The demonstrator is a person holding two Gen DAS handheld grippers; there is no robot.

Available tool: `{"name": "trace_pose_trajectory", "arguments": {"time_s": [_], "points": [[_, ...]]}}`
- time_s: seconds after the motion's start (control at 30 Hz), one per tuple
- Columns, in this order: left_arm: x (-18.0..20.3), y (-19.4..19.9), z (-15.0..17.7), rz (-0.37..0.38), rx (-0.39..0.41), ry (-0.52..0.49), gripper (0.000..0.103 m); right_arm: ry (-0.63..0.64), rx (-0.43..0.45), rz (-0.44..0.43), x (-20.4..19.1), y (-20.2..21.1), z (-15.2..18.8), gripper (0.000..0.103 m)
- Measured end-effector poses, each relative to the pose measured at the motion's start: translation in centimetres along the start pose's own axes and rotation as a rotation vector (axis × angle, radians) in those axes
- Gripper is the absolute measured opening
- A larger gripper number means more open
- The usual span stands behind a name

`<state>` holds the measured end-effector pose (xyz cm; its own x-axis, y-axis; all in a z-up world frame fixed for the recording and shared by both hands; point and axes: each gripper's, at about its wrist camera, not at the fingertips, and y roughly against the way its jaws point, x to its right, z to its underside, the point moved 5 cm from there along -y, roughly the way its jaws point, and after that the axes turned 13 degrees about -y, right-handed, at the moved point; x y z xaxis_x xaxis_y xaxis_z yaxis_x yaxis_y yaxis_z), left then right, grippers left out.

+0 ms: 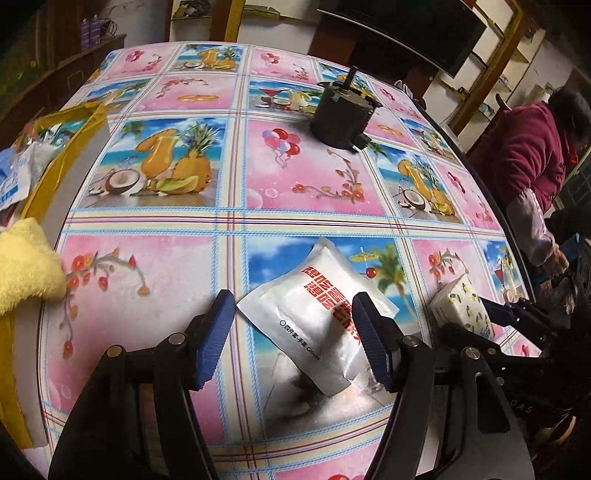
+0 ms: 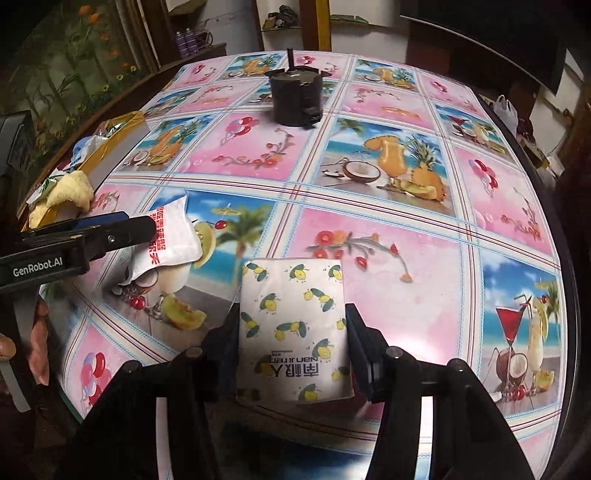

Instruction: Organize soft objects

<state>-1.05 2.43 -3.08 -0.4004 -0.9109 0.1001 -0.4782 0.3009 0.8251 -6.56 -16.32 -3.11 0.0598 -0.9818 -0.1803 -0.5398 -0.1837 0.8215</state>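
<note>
Soft lemon-printed white tissue pack (image 2: 293, 332) pinched by my right gripper (image 2: 291, 345) for lifting; left gripper (image 1: 291, 343) spread, straddling white plastic glove packet (image 1: 314, 317)

We see a tabletop (image 2: 388, 236) covered in a glossy cloth of pink floral and tropical-drink squares. Beyond its far edge stand dark wooden furniture (image 1: 85, 62), yellow-framed shelves (image 1: 491, 62) against a pale wall and a large dark screen (image 1: 406, 29). A flower mural (image 2: 74, 59) fills the left wall.
</note>
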Motion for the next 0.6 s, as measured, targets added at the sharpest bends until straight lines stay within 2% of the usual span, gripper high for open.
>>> {"name": "trace_pose_trajectory", "arguments": {"time_s": [0.13,0.2,0.3,0.37,0.43,0.5,0.6], "points": [[2.1,-1.0,0.1,-0.068,-0.005,-0.118,0.084,-0.008,0.008,-0.002,0.6,0.3,0.2,0.053],[3.0,-1.4,0.3,-0.113,-0.007,-0.185,0.089,-0.005,0.012,-0.003,0.5,0.3,0.2,0.054],[3.6,-1.5,0.6,-0.114,0.007,-0.218,0.089,0.001,0.021,0.005,0.6,0.1,0.2,0.054],[3.7,-1.3,0.7,-0.108,0.006,-0.23,0.082,0.004,0.026,0.011,0.5,0.1,0.2,0.054],[3.9,-0.8,0.6,-0.093,0.015,-0.238,0.048,0.002,0.027,0.012,0.5,0.2,0.2,0.054],[4.0,-0.4,0.7,-0.08,0.009,-0.23,0.027,-0.005,0.028,0.009,0.6,0.3,0.3,0.053],[4.1,0.2,1.1,-0.06,0.023,-0.215,0.023,-0.008,0.029,-0.002,0.5,0.5,0.3,0.052]]}}
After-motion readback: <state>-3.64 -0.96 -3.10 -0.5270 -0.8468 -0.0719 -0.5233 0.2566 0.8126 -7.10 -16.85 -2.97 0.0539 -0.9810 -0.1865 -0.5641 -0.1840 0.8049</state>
